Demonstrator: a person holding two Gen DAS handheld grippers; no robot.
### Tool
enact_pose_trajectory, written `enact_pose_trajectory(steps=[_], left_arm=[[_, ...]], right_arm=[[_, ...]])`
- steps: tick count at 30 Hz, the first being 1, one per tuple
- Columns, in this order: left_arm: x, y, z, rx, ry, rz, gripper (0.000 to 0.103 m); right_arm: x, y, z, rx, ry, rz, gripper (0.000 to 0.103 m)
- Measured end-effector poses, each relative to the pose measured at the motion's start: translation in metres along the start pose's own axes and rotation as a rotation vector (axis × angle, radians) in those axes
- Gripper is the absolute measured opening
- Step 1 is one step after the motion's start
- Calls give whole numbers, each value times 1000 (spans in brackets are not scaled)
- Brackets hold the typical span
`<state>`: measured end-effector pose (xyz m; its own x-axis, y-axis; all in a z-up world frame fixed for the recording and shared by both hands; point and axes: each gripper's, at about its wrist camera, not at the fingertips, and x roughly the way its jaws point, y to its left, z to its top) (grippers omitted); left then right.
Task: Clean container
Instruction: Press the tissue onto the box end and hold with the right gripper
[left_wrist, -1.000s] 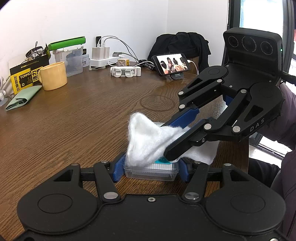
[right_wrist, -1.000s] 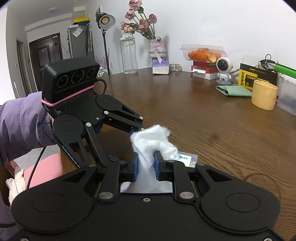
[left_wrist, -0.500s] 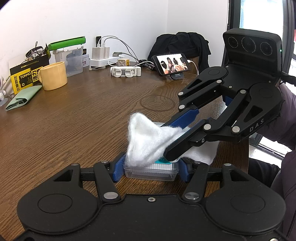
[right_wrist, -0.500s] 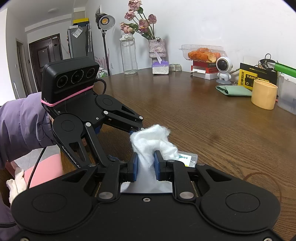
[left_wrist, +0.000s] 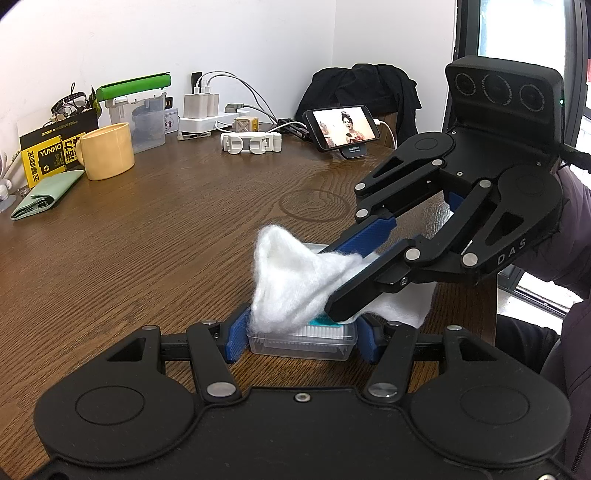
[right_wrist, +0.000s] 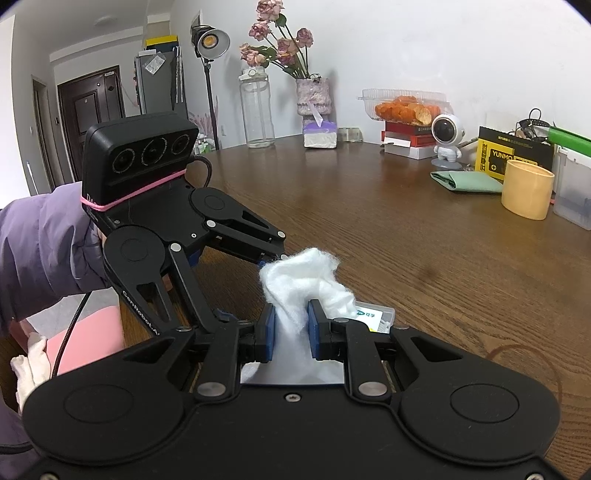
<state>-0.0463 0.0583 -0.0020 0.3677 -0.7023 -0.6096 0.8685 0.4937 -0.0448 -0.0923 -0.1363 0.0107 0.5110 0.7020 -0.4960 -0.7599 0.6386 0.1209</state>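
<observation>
Left wrist view: left gripper clamps clear container, lower centre.
Right gripper: pinches white cloth on container's top.
Advice: keep container braced; wipe lightly.

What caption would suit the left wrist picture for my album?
Left hand-held gripper clamps a small clear container on the wooden table while the right hand-held gripper presses a white cloth onto it.
</observation>
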Motion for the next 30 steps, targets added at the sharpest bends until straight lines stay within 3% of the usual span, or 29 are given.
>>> enact_pose_trajectory(steps=[30], left_arm=[[0,0,0,0,0,0,57]], right_arm=[[-3,0,-2,2,-9,2,19]])
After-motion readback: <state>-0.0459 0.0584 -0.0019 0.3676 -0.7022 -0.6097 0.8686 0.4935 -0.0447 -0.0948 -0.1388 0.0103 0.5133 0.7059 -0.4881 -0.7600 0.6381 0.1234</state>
